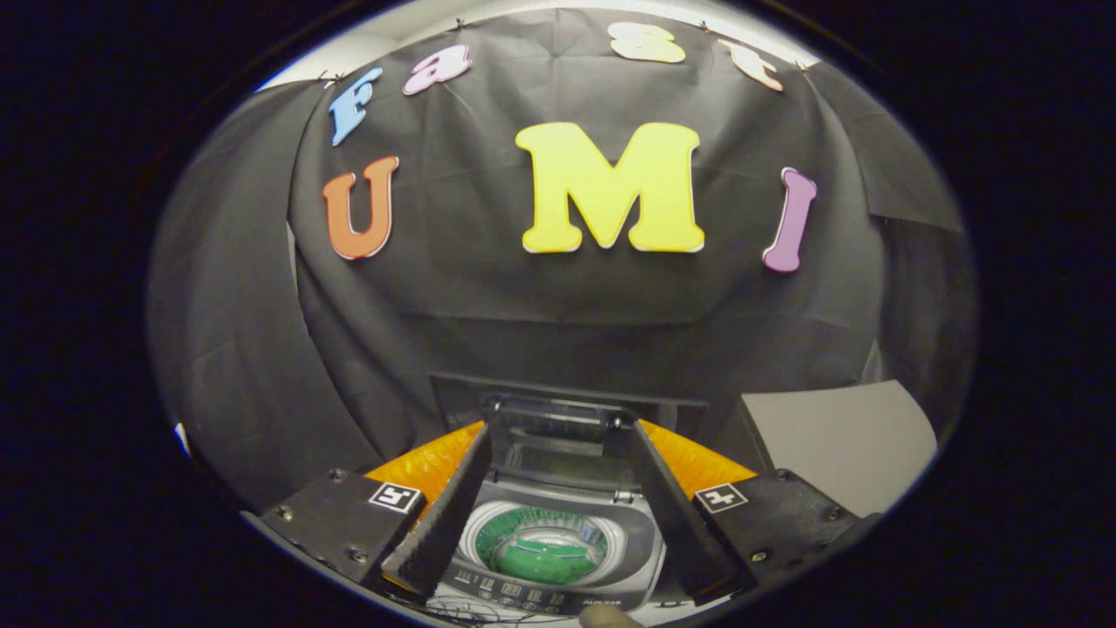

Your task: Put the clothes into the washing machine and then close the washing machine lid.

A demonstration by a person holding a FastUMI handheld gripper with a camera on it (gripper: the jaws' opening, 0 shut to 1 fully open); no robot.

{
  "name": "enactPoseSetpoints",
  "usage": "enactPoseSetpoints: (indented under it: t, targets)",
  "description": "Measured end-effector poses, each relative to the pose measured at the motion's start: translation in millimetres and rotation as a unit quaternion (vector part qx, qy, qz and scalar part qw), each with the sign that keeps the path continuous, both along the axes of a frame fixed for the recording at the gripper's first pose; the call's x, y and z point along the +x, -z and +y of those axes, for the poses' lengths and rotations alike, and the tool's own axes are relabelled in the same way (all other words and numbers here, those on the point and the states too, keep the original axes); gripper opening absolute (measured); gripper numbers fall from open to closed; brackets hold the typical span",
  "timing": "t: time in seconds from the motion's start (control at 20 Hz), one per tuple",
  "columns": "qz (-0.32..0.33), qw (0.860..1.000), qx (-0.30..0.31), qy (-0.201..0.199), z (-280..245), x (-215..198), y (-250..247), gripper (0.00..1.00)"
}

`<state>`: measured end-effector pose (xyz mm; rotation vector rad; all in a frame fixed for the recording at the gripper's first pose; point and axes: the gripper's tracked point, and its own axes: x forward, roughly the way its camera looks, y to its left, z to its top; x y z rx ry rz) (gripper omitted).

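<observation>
Gripper: gripper (558, 532) hangs above the machine, fingers spread wide and holding nothing, likely because the load has been let go.
Machine: small toy-like washing machine (641, 532) sits framed between the fingers, so the drum stays in sight for the next reach.
Clothes: green cloth (545, 551) lies inside the round drum, toward 6 o'clock of the lid.
Lid: lid (558, 432) stands raised at 12 o'clock of the drum, leaving the opening free; closing it appears to be what remains.
Panel: control strip (523, 595) runs at the drum's 6 o'clock.

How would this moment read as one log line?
tongs: open, empty | washing machine: between fingers, lid up | green clothes: in drum | next: close lid
</observation>
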<state>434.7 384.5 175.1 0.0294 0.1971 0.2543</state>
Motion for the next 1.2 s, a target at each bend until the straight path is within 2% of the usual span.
enactPoseSetpoints:
  t: [0.5, 0.95, 1.2]
  targets:
    - [0.016, 0.999, 0.027, 0.027, 25, 74, -38, 0.99]
    - [0.114, 0.991, 0.011, 0.067, 43, 162, 4, 0.99]
    - [0.166, 0.983, -0.013, 0.08, 44, 191, 36, 0.99]
